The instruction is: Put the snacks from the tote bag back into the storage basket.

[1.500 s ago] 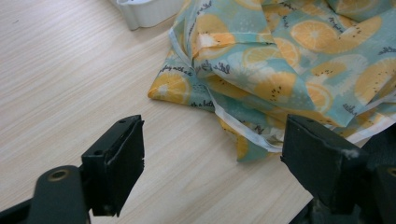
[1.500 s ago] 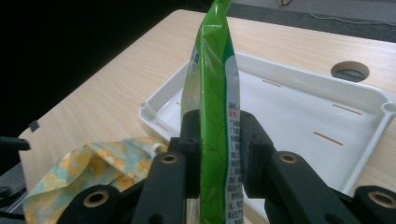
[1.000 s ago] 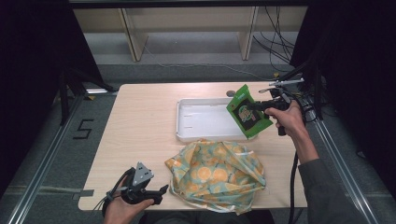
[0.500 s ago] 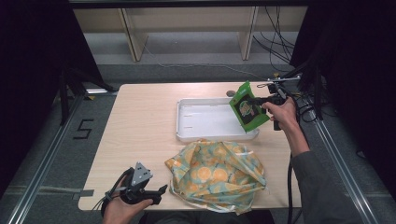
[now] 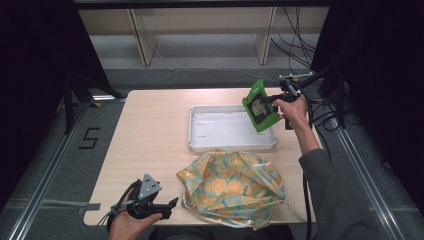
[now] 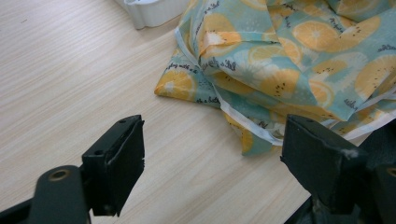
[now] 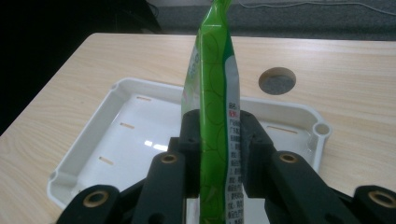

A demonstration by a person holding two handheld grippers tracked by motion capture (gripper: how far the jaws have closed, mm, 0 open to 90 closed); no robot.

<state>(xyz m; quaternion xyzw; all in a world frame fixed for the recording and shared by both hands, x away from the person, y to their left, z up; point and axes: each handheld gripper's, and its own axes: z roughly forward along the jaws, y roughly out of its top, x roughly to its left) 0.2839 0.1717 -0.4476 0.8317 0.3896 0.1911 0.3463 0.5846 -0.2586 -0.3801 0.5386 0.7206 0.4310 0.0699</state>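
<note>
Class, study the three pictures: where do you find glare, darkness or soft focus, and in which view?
High view: black surroundings flank the lit table. Right gripper view: glare spots on the white tray; the nearby green packet looks slightly soft. Left gripper view: the near jaws are blurred and the printed cloth bag is sharper.

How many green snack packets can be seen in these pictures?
1. The green snack packet is clamped in the right claw, held above the white tray's right end. Others may be hidden inside the patterned bag.
</note>
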